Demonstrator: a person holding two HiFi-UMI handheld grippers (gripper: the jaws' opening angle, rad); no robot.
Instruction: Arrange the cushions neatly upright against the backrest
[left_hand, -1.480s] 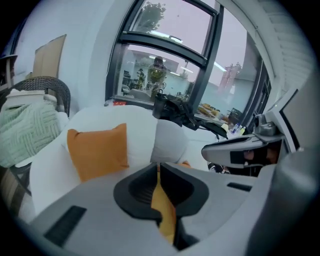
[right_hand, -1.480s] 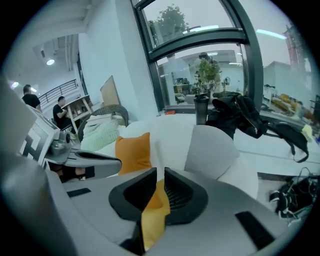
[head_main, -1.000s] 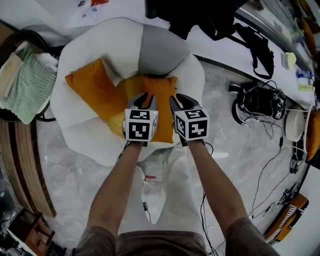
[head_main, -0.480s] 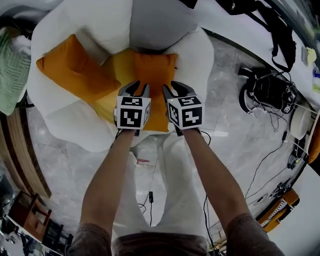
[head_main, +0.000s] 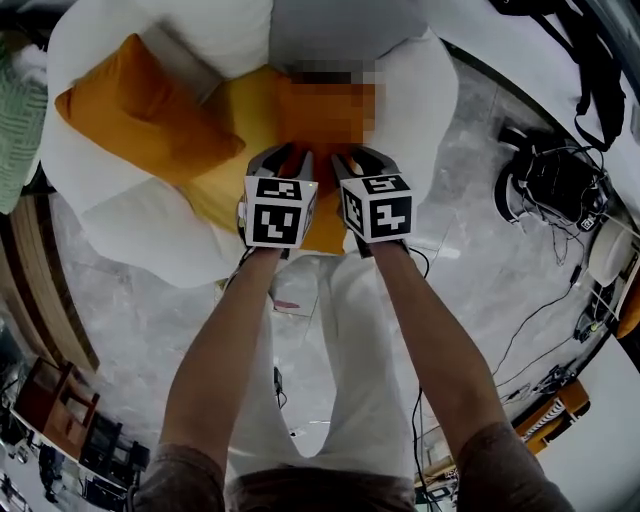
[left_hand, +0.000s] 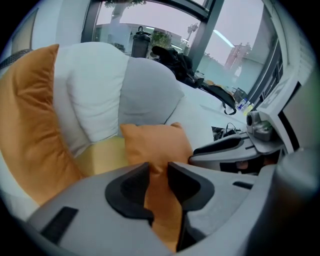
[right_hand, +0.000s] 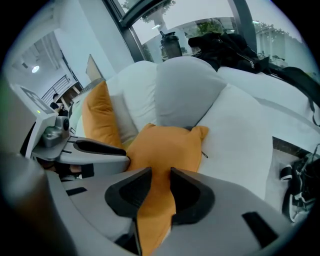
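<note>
Left gripper (head_main: 288, 160) and right gripper (head_main: 355, 160) sit side by side at the front of a white armchair (head_main: 150, 225), marker cubes facing up, both reaching towards the backrest. Each has a fold of the small orange cushion (right_hand: 167, 145) between its jaws. In the left gripper view the orange fabric fills the narrow gap from pad to pad and bunches up a little at the tips. The right gripper view shows the same, with the fabric touching both pads. Both pairs of jaws are opening, standing only a little apart, with the cushion between them.

That cushion lies on the yellow seat (head_main: 235, 110), running lengthwise away from the grippers. Its two far corners reach the foot of the grey backrest pad (right_hand: 185, 95), and its near end passes under the jaws. The left gripper has the cushion's left part, the right gripper its right part, so the middle of the cushion shows between the two tools. It leans back rather than standing upright.

A large orange cushion (head_main: 140, 100) rests apart on the left, propped at a slant against the white padding beside the grey pad
</note>
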